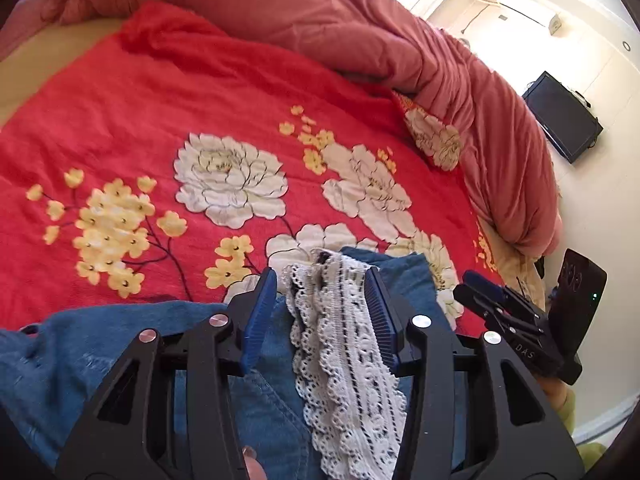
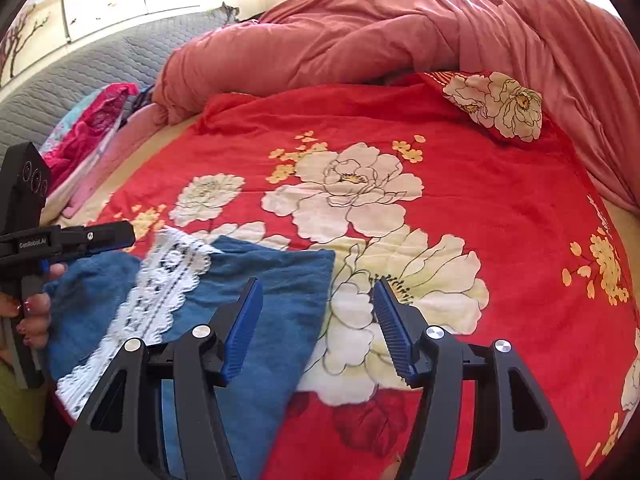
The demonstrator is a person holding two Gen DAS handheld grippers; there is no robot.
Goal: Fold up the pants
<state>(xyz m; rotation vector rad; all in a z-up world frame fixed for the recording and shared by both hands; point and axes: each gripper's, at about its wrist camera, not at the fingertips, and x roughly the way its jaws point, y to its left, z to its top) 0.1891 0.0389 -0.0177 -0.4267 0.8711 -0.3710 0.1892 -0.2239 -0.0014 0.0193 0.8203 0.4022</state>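
Note:
Blue denim pants (image 1: pixel 120 340) with a white lace strip (image 1: pixel 340 360) lie on a red floral blanket (image 1: pixel 160 100). My left gripper (image 1: pixel 320 276) is open just above them, with the lace running between its blue pads and not pinched. From the right wrist view the pants (image 2: pixel 280 280) and lace (image 2: pixel 168 280) sit at lower left. My right gripper (image 2: pixel 319 282) is open over the pants' right edge and the blanket (image 2: pixel 500 220), holding nothing. Each gripper shows in the other's view: the right gripper (image 1: pixel 480 292) at right, the left gripper (image 2: pixel 120 234) at left, held by a hand (image 2: pixel 36 312).
A bunched pink duvet (image 2: pixel 360 32) lies along the far side and right of the bed. Colourful clothes (image 2: pixel 92 128) are piled by the grey quilted headboard (image 2: pixel 80 80). A dark screen (image 1: pixel 562 122) hangs on the wall beyond the bed.

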